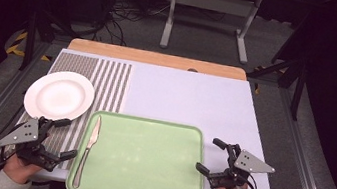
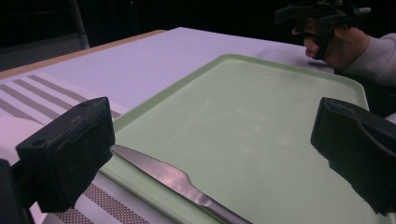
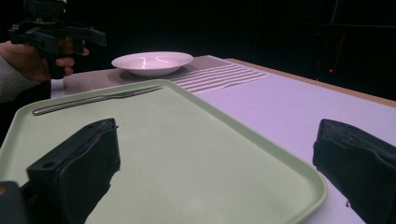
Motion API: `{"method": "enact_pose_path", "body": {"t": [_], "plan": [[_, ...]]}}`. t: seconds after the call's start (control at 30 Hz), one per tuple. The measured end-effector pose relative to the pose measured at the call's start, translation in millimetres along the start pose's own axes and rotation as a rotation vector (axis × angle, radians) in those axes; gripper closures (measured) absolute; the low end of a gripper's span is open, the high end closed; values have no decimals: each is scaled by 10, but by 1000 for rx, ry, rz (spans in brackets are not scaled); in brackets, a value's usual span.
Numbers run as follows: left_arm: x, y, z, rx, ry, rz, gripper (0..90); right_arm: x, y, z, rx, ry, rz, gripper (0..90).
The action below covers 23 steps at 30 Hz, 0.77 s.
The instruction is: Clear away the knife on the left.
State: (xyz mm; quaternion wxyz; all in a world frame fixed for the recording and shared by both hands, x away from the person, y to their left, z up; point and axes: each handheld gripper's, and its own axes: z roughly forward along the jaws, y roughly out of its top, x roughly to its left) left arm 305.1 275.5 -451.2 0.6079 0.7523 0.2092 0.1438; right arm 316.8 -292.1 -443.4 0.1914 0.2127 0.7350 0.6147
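A pale green tray [image 1: 147,157] lies at the table's near edge, between my two grippers. A steel table knife [image 1: 88,148] lies along the tray's left rim, tip pointing away from me; it also shows in the left gripper view [image 2: 177,179] and the right gripper view [image 3: 93,99]. A white plate [image 1: 59,94] sits on a striped placemat [image 1: 107,85] at the left. My left gripper [image 1: 63,137] is open just left of the tray, beside the knife. My right gripper [image 1: 211,156] is open at the tray's right edge. Nothing is held.
The table is covered with a white mat [image 1: 191,98], with a wooden strip [image 1: 156,58] along its far edge. Beyond it, a grey stand [image 1: 209,9] and cables lie on the floor. Metal rails run along both table sides.
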Motion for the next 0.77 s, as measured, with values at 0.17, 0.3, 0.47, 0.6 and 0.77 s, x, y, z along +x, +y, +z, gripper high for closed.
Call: {"method": "enact_pose_path", "body": {"t": [0.17,0.3,0.47,0.6,0.77], "plan": [[22,-146,-44,44,25,9,6,1,-5,2,4,0,0,15],[35,-188,-24,38,29,-2,6,-1,-10,4,6,0,2,15],[37,-174,-18,34,37,-16,6,3,-11,11,9,0,0,15],[28,-161,-33,11,52,-39,8,1,-14,15,11,1,4,15],[22,-135,-37,18,66,-25,12,-4,-15,22,12,2,7,15]]}}
